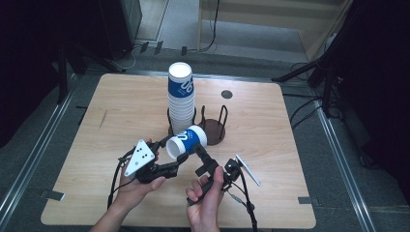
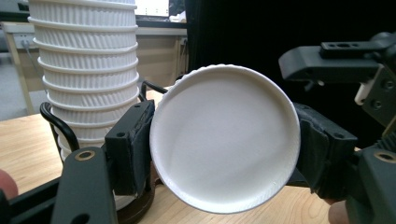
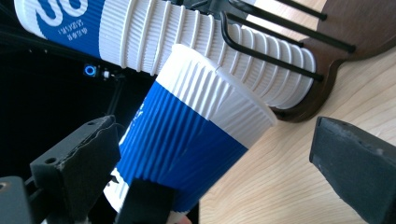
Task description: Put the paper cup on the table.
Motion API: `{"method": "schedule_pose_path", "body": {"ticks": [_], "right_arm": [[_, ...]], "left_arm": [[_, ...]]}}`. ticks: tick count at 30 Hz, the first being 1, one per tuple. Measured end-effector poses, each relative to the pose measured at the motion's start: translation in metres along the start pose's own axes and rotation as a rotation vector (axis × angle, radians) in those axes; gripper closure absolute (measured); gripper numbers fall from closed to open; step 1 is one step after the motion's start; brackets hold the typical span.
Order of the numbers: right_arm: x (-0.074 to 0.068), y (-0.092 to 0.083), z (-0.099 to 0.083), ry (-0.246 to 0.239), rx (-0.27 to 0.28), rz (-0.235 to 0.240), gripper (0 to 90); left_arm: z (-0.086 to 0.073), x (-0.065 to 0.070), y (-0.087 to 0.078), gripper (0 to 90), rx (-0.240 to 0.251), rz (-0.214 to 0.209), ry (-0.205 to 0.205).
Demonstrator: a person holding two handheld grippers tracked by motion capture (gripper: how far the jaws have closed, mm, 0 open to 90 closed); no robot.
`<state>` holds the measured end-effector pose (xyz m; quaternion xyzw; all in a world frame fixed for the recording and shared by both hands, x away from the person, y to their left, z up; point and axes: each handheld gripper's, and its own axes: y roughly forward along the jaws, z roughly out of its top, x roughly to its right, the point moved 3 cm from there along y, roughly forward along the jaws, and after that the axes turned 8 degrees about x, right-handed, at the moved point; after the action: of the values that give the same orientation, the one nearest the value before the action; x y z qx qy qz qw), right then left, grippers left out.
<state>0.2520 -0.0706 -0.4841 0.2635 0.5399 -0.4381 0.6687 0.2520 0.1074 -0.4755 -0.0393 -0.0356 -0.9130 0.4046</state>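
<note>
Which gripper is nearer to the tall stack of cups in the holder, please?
Left, narrowly. The left gripper, shut on the loose cup, sits just before the stack; the right gripper, jaws open, is slightly farther right.

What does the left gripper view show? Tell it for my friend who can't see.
A hand-held gripper squeezes a paper cup near its base, so its round white bottom faces the camera. Behind it on the left, a tall stack of white ribbed cups stands in a black wire holder on a wooden table.

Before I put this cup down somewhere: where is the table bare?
Bare wood lies left of the cup stack, out to the table edge, and right of the wire holder. It is crowded at the front middle, where the left hand-held gripper holds the single cup beside the right hand-held gripper.
</note>
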Motion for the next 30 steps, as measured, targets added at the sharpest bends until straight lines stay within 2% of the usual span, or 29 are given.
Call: {"method": "schedule_pose_path", "body": {"ticks": [3, 9, 16, 25, 30], "right_arm": [[0.001, 0.003, -0.001, 0.048, -0.011, 0.010, 1.5], [0.003, 0.008, -0.002, 0.174, -0.037, 0.020, 1.5], [0.006, 0.016, -0.001, 0.269, -0.050, 0.037, 1.7], [0.010, 0.025, 0.000, 0.344, -0.073, 0.069, 1.8], [0.010, 0.028, 0.001, 0.355, -0.073, 0.067, 1.8]], "left_arm": [[0.000, 0.001, 0.000, 29.5, 0.005, -0.003, 0.000], [0.000, 0.002, 0.000, 29.5, 0.012, -0.008, -0.004], [0.000, 0.004, 0.001, 29.5, 0.017, -0.017, 0.003], [-0.001, 0.006, 0.001, 29.5, 0.014, -0.030, 0.009], [-0.002, 0.007, 0.001, 29.5, 0.014, -0.034, 0.008]]}}
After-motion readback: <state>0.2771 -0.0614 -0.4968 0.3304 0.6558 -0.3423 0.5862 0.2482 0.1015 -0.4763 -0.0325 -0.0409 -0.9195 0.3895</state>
